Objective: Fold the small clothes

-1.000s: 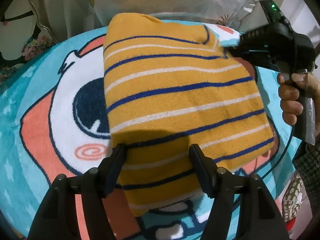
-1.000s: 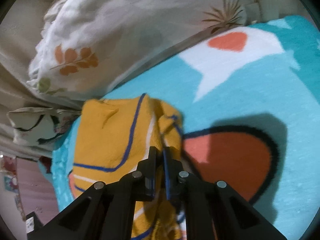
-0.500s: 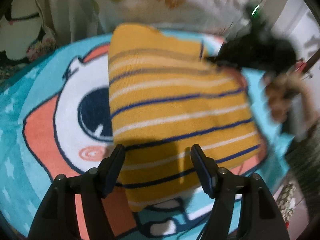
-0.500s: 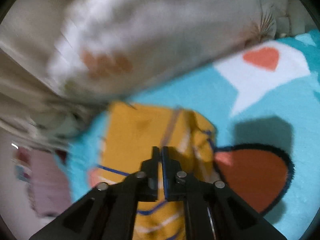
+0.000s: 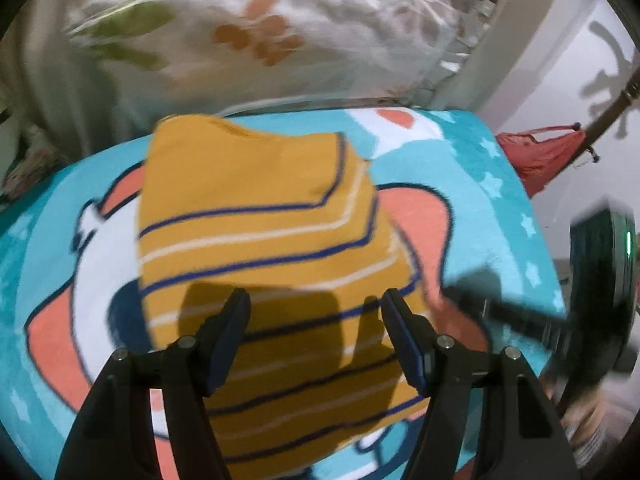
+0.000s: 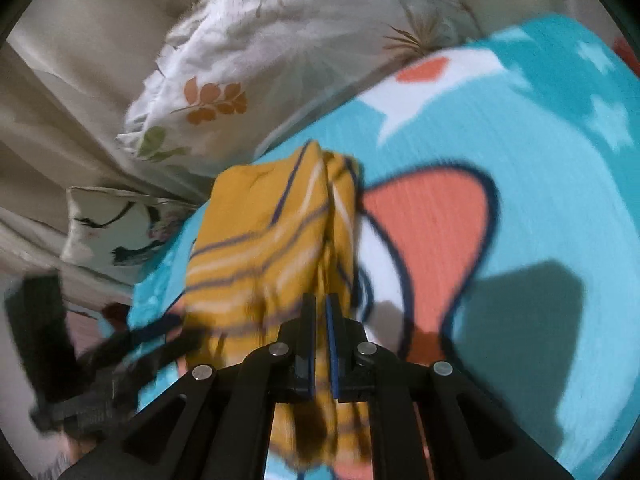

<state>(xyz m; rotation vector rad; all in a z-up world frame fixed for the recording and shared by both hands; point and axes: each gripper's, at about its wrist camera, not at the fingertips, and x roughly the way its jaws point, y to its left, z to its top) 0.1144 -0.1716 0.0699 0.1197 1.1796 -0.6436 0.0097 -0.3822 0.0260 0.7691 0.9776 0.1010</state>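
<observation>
**Striped garment pinched at one edge, fold under way**

The yellow striped garment was seen lying across the middle of the left wrist frame on the cartoon blanket, partly folded, its right side doubled over. The right gripper was seen with its fingers drawn together and clamped on a bunched edge of the garment at lower centre of the right wrist frame. The left gripper was held above the near part of the cloth, fingers apart and gripping nothing.

The fold would probably be done best if the pinched edge were carried flat and level across, the stripes kept aligned, and the free cloth steadied by the left gripper.

No containers were seen; a floral pillow lay along the top of the frame.
</observation>
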